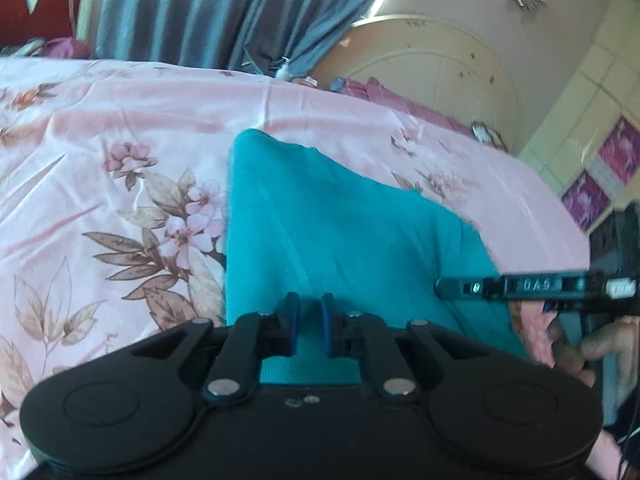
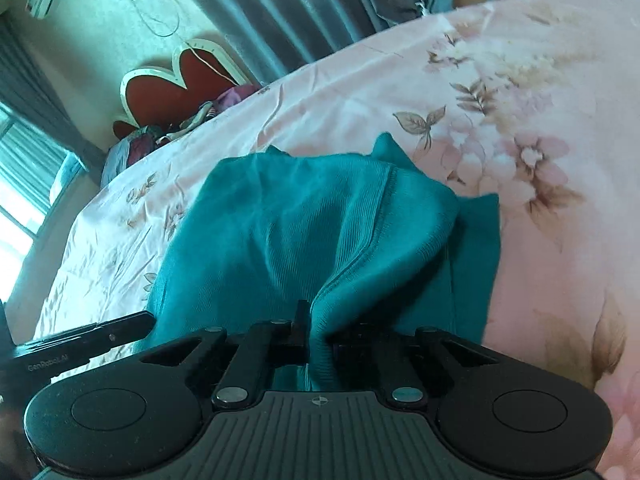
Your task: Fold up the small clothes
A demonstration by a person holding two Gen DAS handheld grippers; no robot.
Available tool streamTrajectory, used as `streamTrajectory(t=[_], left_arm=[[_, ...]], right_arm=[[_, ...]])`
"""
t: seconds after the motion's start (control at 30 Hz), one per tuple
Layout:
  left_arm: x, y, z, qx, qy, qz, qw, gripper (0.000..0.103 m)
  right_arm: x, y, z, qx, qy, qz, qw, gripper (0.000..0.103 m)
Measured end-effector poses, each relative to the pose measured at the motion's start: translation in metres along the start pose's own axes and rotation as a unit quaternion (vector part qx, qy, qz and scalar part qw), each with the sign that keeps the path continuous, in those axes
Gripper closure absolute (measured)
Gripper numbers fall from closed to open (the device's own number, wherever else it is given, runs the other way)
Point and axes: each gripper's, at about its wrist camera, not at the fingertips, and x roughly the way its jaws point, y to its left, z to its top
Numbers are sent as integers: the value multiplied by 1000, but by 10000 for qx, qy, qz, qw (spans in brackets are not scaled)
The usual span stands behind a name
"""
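A teal knitted garment (image 1: pixel 320 220) of fine ribbed fabric lies on a pink bedsheet (image 1: pixel 120 128) printed with flowers and brown leaves. In the left wrist view it runs as a long band from the near edge toward the far side, its left edge straight and its far end narrowing to a rounded tip. In the right wrist view the garment (image 2: pixel 304 232) is partly lifted, its near edge gathered into a raised vertical fold with creases fanning away from it. A stitched seam curves down its right part, and a second layer of the same cloth lies flat beneath, showing along the right side.
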Motion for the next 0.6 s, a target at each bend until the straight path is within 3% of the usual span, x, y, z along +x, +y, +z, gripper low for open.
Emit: streamTrajectory(t=[0.07,0.17,0.23,0.33,0.53,0.57,0.6], left_arm=[[0,-10,3,282,69,4,9996,103],[-5,-28,10,530,68,-144,9985,101],[-1,-45,11,817,137,-55,9966,101],[30,-56,-1,753,584,-226,9952,103],[25,-63,-1,839,543,-227,9947,101],[21,-62,-1,843,533,-276,9946,97],[18,-59,-1,846,514,-286,9947,95]], right_arm=[[-8,2,1,-169,-72,-54,9998,96],[-31,4,5,-378,-250,-22,9990,96],[-41,5,5,-515,-347,-22,9981,96],[-12,-17,-2,-355,-5,-412,9985,96],[-18,-26,-4,-67,-119,-170,9998,95],[-23,-28,-4,6,-146,-162,9998,91],[-28,-29,-3,58,-199,-191,9996,78]])
